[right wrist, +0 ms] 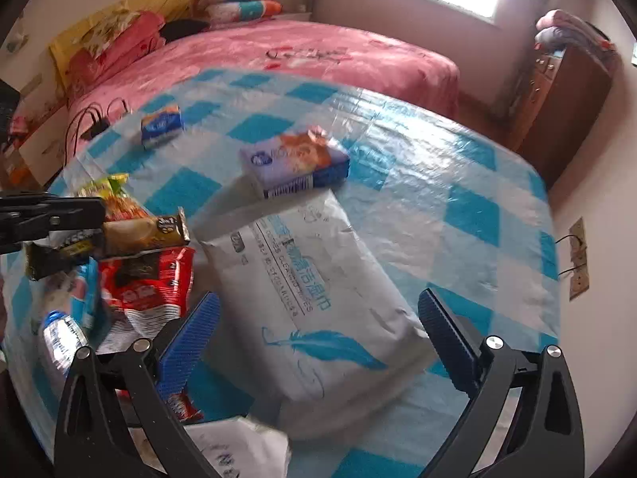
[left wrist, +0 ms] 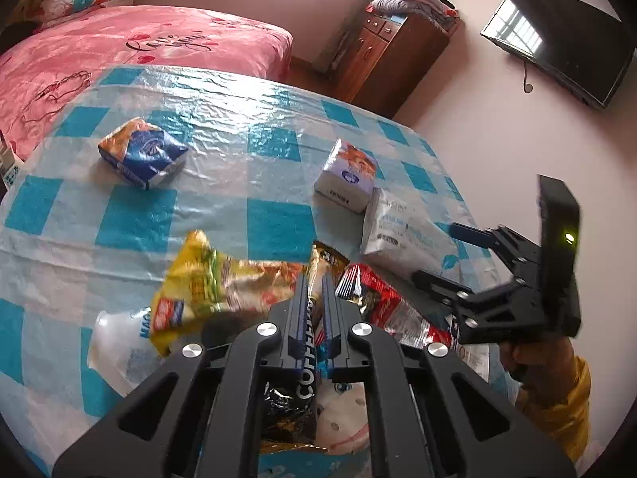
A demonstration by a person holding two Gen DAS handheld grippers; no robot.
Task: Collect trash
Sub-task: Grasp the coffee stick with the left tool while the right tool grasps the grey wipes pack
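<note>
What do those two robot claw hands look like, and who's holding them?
Both are black frames with cut-out holes and round silver bolts. The left gripper and right gripper each have two ribbed blue finger pads. Seen from the left camera, the right one carries a black box with a small green light. A hand in a yellow sleeve holds it.

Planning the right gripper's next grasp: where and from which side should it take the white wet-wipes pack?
Grip the wet-wipes pack across its short width near the close end, coming straight down from above. It lies flat on the checked tablecloth, long axis running away from the right gripper, whose open fingers already flank it. Avoid the far end: the tissue box sits there, apparently touching it.
</note>
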